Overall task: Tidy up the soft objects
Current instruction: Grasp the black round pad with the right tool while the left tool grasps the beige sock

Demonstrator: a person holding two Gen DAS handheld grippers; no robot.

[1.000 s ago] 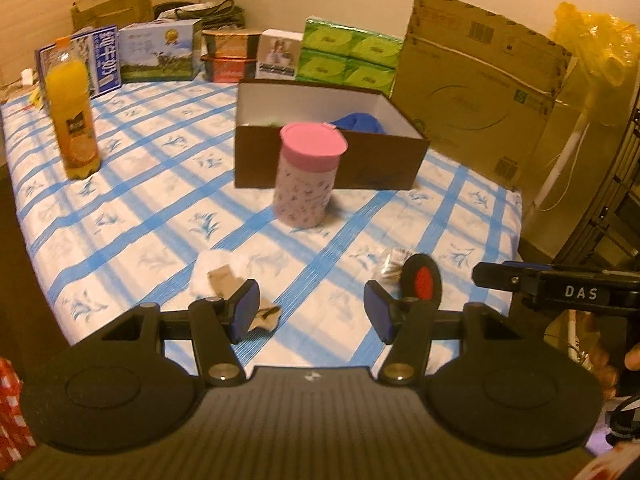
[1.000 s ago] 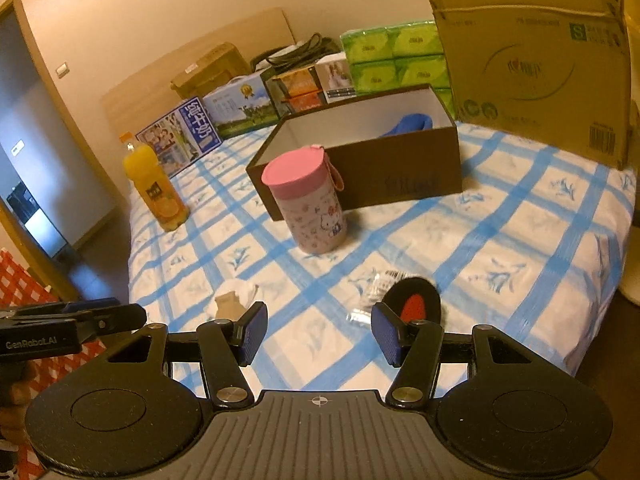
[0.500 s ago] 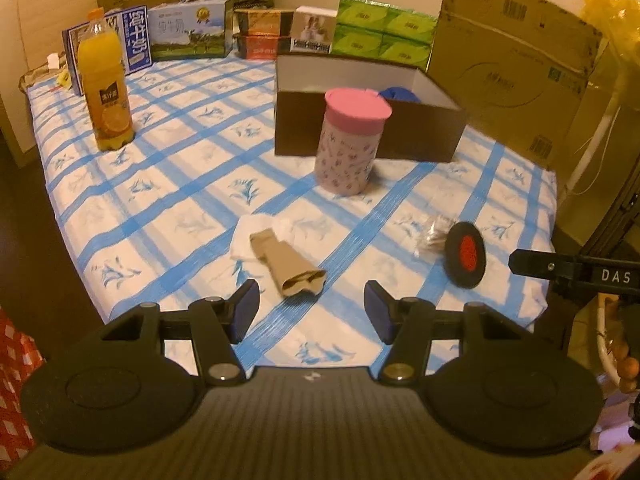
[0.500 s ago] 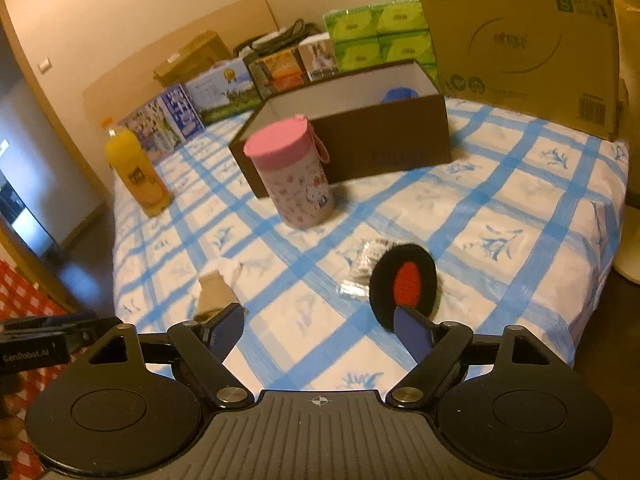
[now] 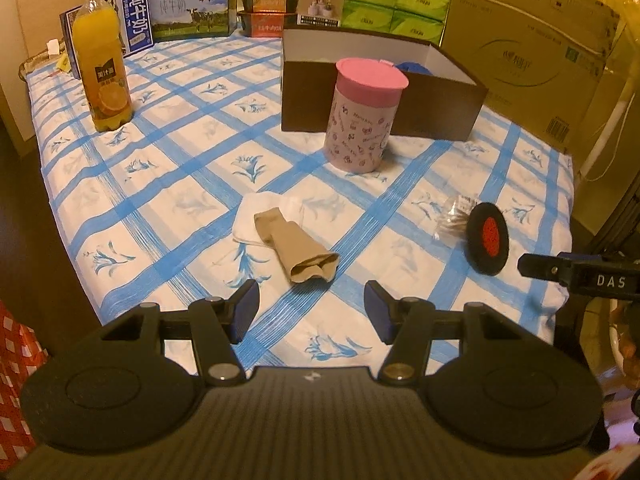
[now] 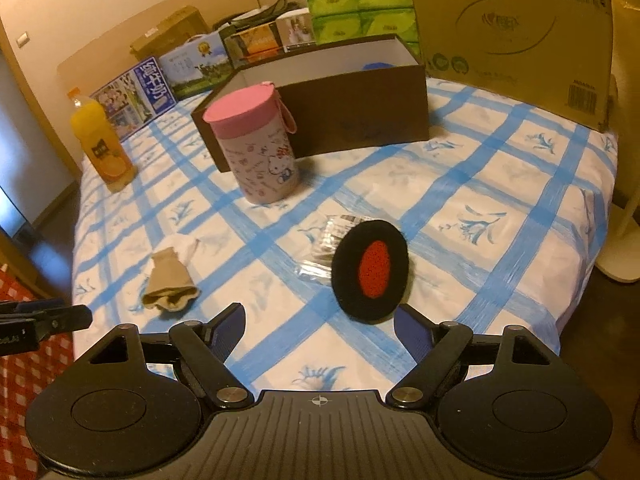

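A tan sock (image 5: 298, 246) lies on a white cloth (image 5: 256, 216) on the blue-checked bed, just ahead of my open, empty left gripper (image 5: 311, 312). The sock also shows in the right wrist view (image 6: 168, 284). A black round pad with a red centre (image 6: 370, 270) lies just ahead of my open, empty right gripper (image 6: 320, 330), beside a clear plastic packet (image 6: 324, 240). The pad shows in the left wrist view (image 5: 488, 238) too. An open brown box (image 5: 380, 88) with a blue item (image 5: 412, 67) inside stands further back.
A pink-lidded cup (image 5: 366, 114) stands in front of the box. An orange juice bottle (image 5: 102, 60) stands at the left. Milk cartons (image 5: 192, 10), green tissue packs (image 5: 394, 4) and a large cardboard box (image 5: 532, 48) line the back. The bed edge runs just below both grippers.
Both grippers have pulled back and up from the bed, so the sock and pad now lie ahead of the fingers. The right jaws have opened wider.
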